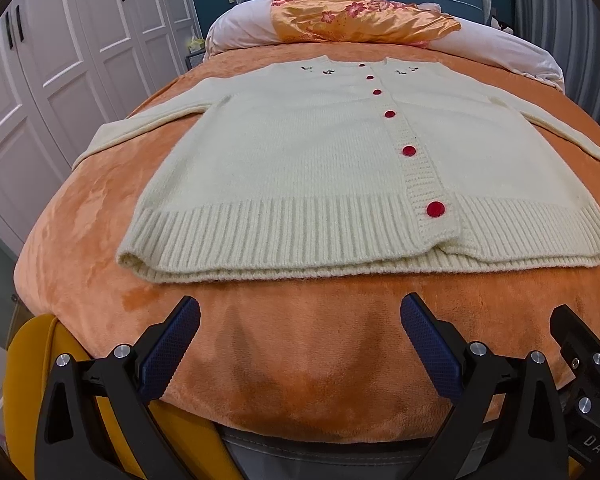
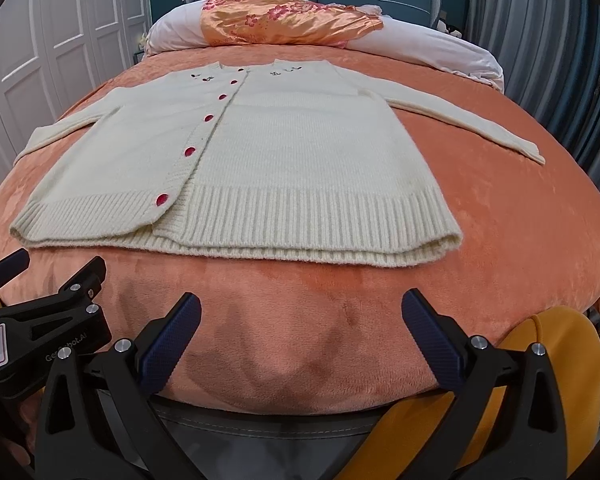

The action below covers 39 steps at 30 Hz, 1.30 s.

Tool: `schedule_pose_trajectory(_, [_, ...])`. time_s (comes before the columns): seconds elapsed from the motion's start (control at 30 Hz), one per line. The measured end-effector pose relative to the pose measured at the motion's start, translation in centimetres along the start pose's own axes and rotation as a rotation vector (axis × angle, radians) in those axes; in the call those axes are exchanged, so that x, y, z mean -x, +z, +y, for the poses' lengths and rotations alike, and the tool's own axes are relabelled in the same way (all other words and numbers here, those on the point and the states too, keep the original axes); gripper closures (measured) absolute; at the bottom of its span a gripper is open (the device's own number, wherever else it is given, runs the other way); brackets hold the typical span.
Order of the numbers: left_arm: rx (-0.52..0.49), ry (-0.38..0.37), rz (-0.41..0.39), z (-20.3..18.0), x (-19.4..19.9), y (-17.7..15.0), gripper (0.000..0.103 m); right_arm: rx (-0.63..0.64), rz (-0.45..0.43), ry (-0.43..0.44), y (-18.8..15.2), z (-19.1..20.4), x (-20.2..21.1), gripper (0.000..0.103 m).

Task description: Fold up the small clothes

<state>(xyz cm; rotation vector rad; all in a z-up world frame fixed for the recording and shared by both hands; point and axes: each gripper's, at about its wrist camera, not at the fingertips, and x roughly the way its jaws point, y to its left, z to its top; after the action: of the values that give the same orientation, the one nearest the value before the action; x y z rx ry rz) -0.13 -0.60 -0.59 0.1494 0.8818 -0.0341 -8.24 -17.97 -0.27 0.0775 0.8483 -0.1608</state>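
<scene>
Both grippers, left (image 1: 300, 312) and right (image 2: 301, 310), hover wide open and empty before the flat cardigan (image 1: 300, 160) on the blanket (image 1: 300, 360).

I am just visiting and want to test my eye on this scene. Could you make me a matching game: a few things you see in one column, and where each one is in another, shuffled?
Things:
1. cream knitted cardigan with red buttons
2. shiny orange satin cloth with pink flowers
3. white panelled wardrobe doors
4. yellow padded chair back

Places:
A. at the near edge of the bed, beside the grippers
B. spread flat on the orange plush blanket
C. along the left wall
D. draped over the pale pillows by the headboard

Pairs: 1-B, 2-D, 3-C, 4-A
</scene>
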Motion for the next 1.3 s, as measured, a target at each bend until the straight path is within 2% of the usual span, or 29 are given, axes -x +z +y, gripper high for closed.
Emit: schedule_pose_trajectory(1.3, [-0.009,0.004,0.009,-0.33,-0.32,-0.07,0.005,-0.007,0.01,-0.001,-0.16,-0.14,-0.23,0.005])
